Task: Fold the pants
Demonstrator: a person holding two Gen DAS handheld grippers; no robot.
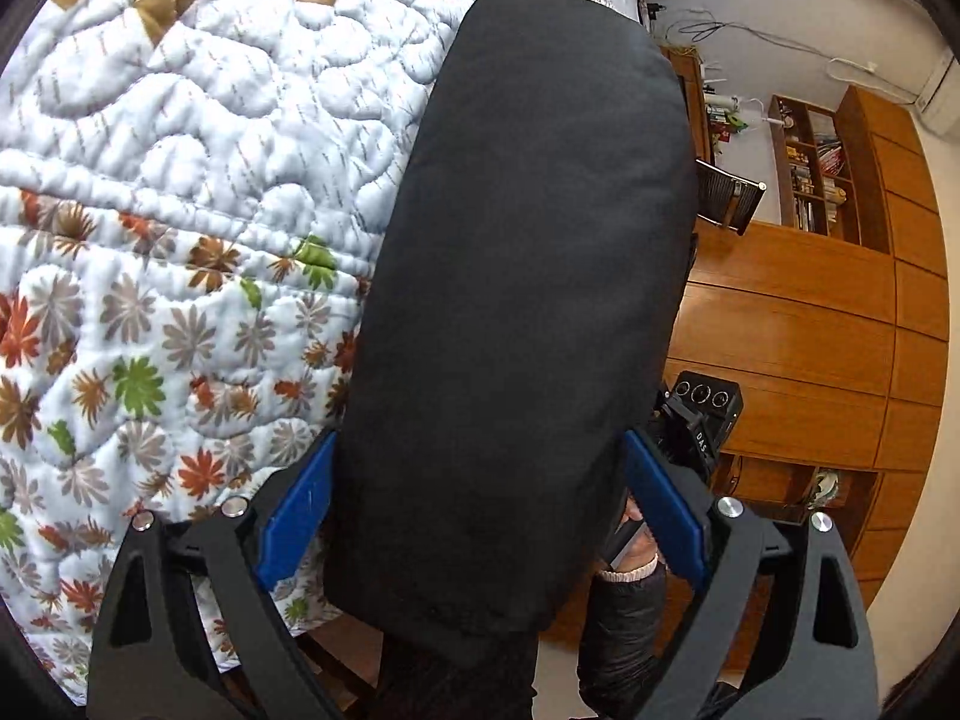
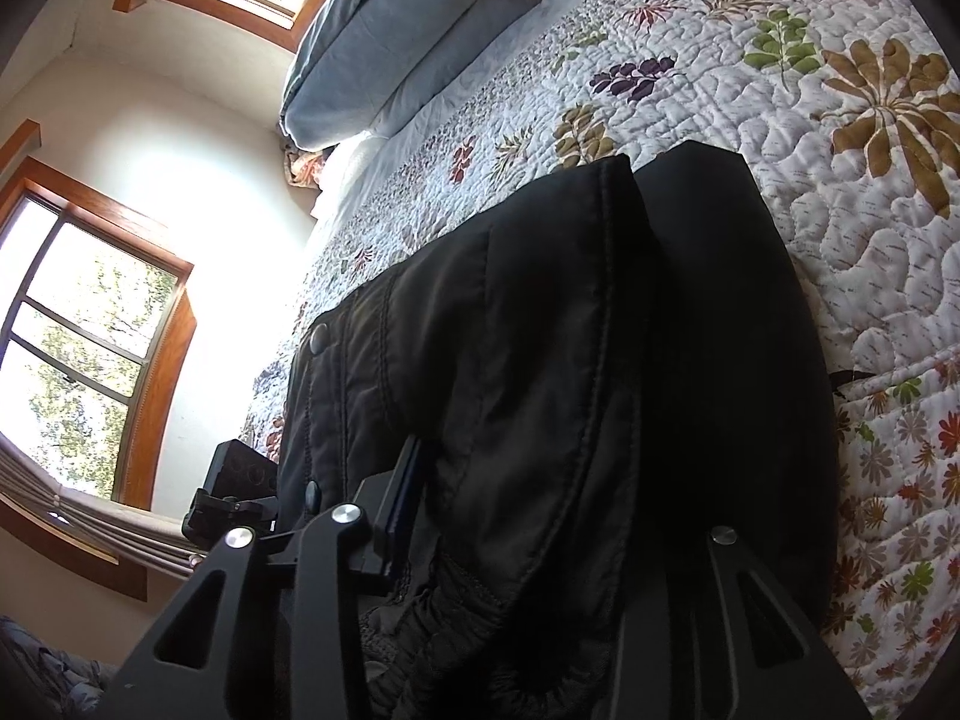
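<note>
Both tools (image 1: 480,516) (image 2: 558,516) w/ black pants (image 2: 540,360) btwn fingers, over quilt (image 1: 180,180).

Daylight poured through the windows (image 2: 90,324), which were blown out white with glare. The black pants (image 2: 540,372) sat in deep shadow with little detail. The quilt (image 1: 180,180) was evenly bright and sharp. Fisheye curvature bent both views, with dark corners.
</note>
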